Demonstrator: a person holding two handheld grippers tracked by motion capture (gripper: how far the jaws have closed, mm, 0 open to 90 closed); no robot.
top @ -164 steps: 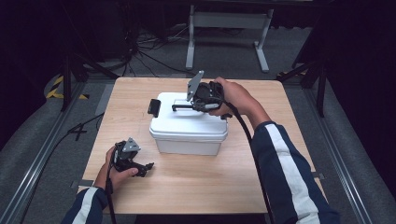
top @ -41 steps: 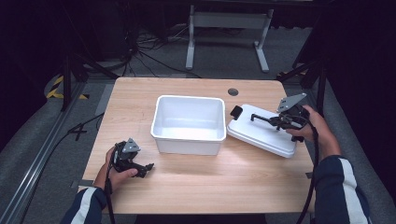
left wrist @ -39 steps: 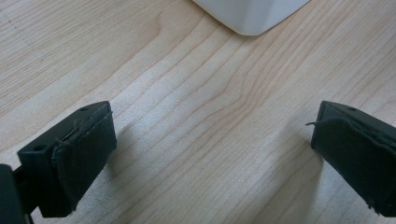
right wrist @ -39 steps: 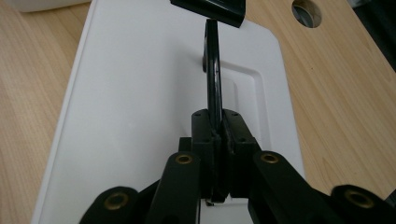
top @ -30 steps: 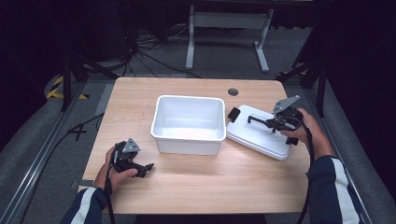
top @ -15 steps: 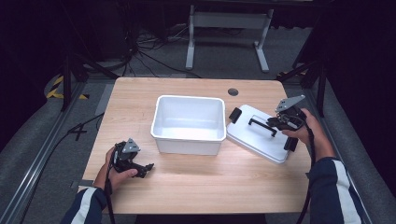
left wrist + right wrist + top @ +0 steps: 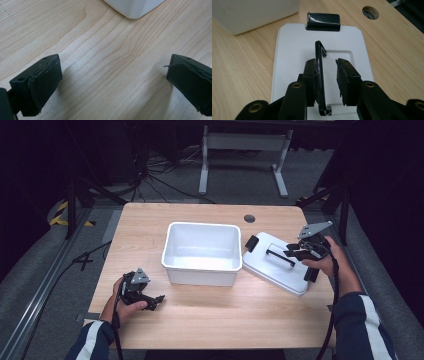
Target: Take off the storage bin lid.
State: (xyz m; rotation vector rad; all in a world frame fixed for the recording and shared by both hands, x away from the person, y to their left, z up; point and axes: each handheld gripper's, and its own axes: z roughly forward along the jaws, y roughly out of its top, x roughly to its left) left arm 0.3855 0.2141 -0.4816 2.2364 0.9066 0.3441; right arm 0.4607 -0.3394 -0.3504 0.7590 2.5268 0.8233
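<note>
Right tool (image 7: 325, 82) just loosened around lid's thin handle (image 7: 320, 65).

Right gripper (image 7: 325, 82): black body with brass-coloured screws, frayed black pads, grey three-cornered plate, black cable; left gripper (image 7: 141, 287): identical build; sleeves (image 7: 361, 320): dark navy with a white stripe.

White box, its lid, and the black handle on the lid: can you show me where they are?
White box (image 7: 200, 270): high view, on its front wall.
Lid (image 7: 272, 270): high view, on its bare white top.
Black handle (image 7: 320, 53): right gripper view, on the bar's upper part.
</note>
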